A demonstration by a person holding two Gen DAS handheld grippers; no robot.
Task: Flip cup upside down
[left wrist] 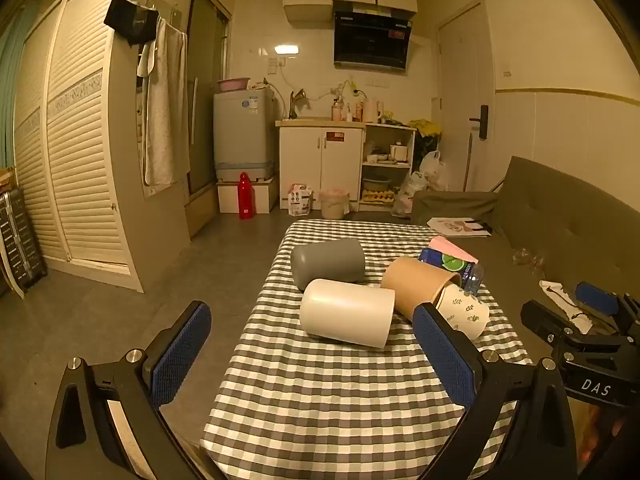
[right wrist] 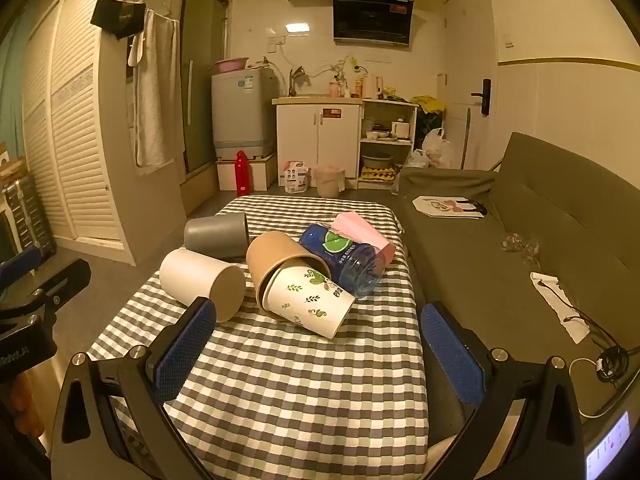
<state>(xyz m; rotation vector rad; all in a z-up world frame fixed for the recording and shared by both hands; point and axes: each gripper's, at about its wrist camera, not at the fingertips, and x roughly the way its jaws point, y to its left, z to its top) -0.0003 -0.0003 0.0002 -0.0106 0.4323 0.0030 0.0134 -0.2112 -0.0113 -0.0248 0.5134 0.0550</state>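
Several cups lie on their sides on the checkered table (left wrist: pixel 320 392) (right wrist: pixel 304 380). A cream cup (left wrist: pixel 347 313) (right wrist: pixel 202 278) lies nearest. A grey cup (left wrist: pixel 328 260) (right wrist: pixel 216 234) lies behind it. A brown cup (left wrist: pixel 416 282) (right wrist: pixel 276 258) holds a white leaf-print paper cup (left wrist: pixel 464 314) (right wrist: pixel 310 300) in its mouth. My left gripper (left wrist: pixel 312 344) is open and empty, just short of the cream cup. My right gripper (right wrist: pixel 316 344) is open and empty, just short of the paper cup. It also shows at the right edge of the left wrist view (left wrist: pixel 580 320).
A blue water bottle (right wrist: pixel 344 258) (left wrist: pixel 452 266) and a pink box (right wrist: pixel 362 230) lie behind the brown cup. A grey sofa (right wrist: pixel 520 248) runs along the table's right side with a cable and papers on it. Floor lies to the left.
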